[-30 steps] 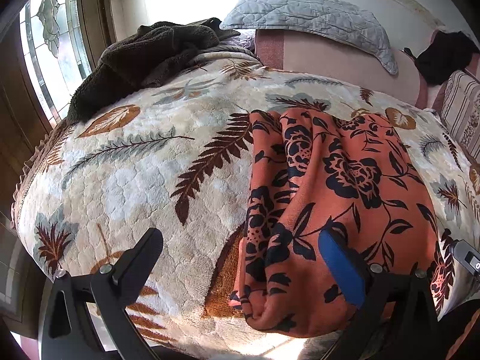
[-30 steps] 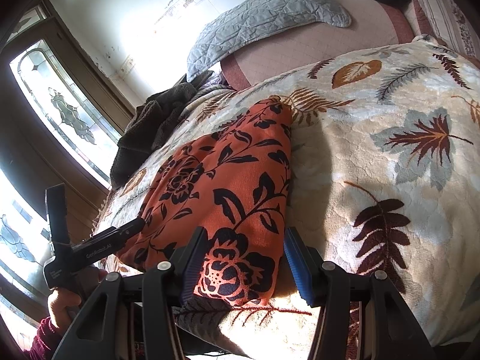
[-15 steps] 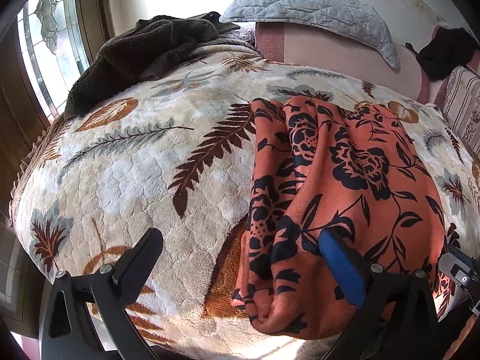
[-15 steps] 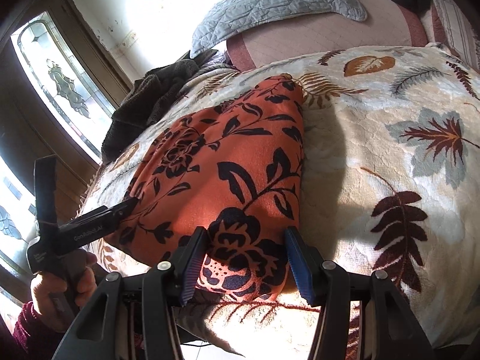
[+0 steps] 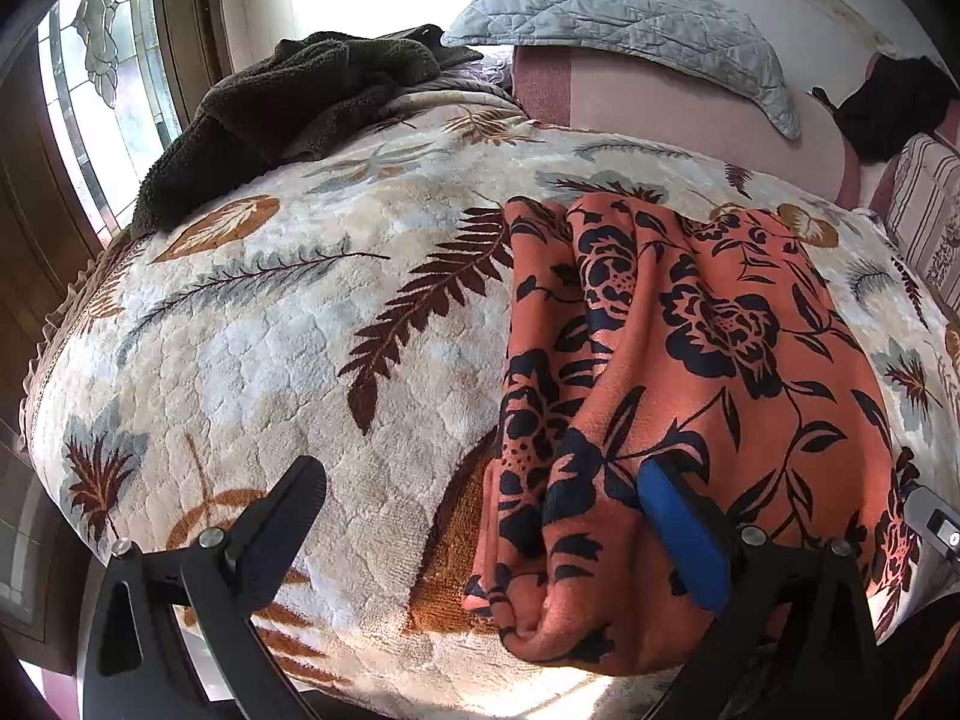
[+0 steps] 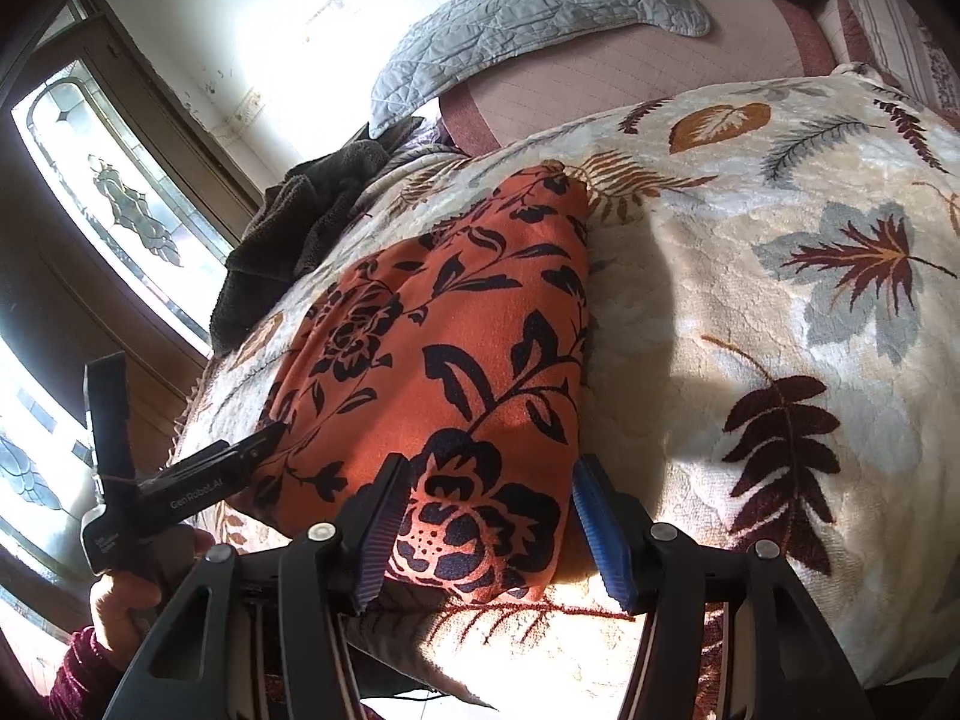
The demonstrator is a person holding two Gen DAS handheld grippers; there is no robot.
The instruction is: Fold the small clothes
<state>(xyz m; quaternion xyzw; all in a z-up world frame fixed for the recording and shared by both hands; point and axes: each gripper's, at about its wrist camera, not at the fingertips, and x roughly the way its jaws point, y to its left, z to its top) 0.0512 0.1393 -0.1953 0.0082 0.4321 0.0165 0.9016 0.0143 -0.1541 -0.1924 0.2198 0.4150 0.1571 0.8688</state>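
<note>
Lying folded on the leaf-patterned blanket [image 5: 288, 360], the orange floral garment [image 5: 690, 372] fills the lower right of the left wrist view and the centre-left of the right wrist view, where its near edge reaches the bottom of the frame. The left gripper [image 5: 480, 534] stands wide: its dark left finger is over bare blanket in the lower left of its view, and its blue-padded right finger [image 5: 684, 540] lies on top of the garment, with the garment's thick rolled left edge between the two and nothing squeezed. In the right wrist view the same gripper shows at the left edge, one finger tip touching the garment's left side, with a hand [image 6: 129, 591] in a dark red sleeve [image 6: 78, 678] holding its handle. The right gripper [image 6: 486, 531] straddles the garment's near right corner at the bottom centre of its view; its jaws are opening, the left pad is against the cloth, and the blue right pad [image 6: 600, 531] sits just beside the garment's right edge, so the corner is between them without being clamped. At the upper left of both views a dark brown fleece [image 5: 288, 102] is heaped on the blanket near a leaded glass window [image 6: 114, 204]. Across the top lies a grey quilted pillow [image 5: 624, 24] on a pink cover [image 5: 690, 114], well apart from the garment.
</note>
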